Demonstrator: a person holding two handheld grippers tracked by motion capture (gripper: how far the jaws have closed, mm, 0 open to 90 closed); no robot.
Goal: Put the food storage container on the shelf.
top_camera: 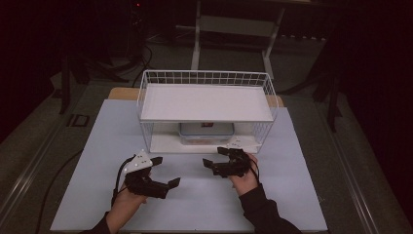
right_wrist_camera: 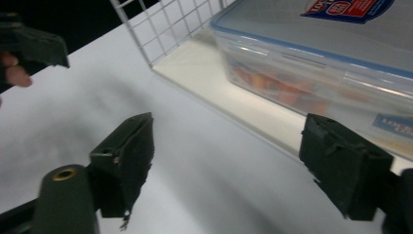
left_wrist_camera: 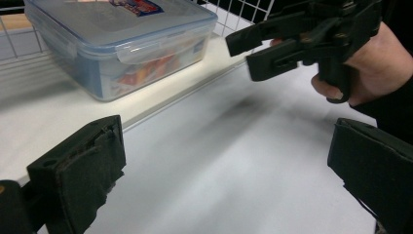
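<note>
1. The clear lidded container (top_camera: 206,131) sits on the bottom shelf of the white wire rack (top_camera: 207,78), under its upper board and about midway along the shelf's front edge. In the left gripper view we see a red label on the container's lid and orange contents through its wall (left_wrist_camera: 122,53); the right gripper view shows the same box close up (right_wrist_camera: 331,58).

2. Its long axis runs parallel to the rack's front edge, so one long side faces us and the two short ends point toward the rack's wire sides.

3. The right gripper (top_camera: 219,157) is the nearer one — it hovers just in front of the shelf's front edge, at the container's right half, with its jaws spread apart and nothing between them. In its own view the container lies ahead and to the right, with the far jaw close to the shelf lip.

4. The left gripper (top_camera: 165,170) hangs lower over the table, toward the near edge and left of the container; its jaws are also apart and empty. From its camera the box lies ahead and to the left, and the other gripper (left_wrist_camera: 272,48) shows farther off at the upper right.

5. We judge the coming move to be a reach forward into the shelf opening — the right hand has the shorter path, and the upper board leaves only a low gap to enter.
</note>
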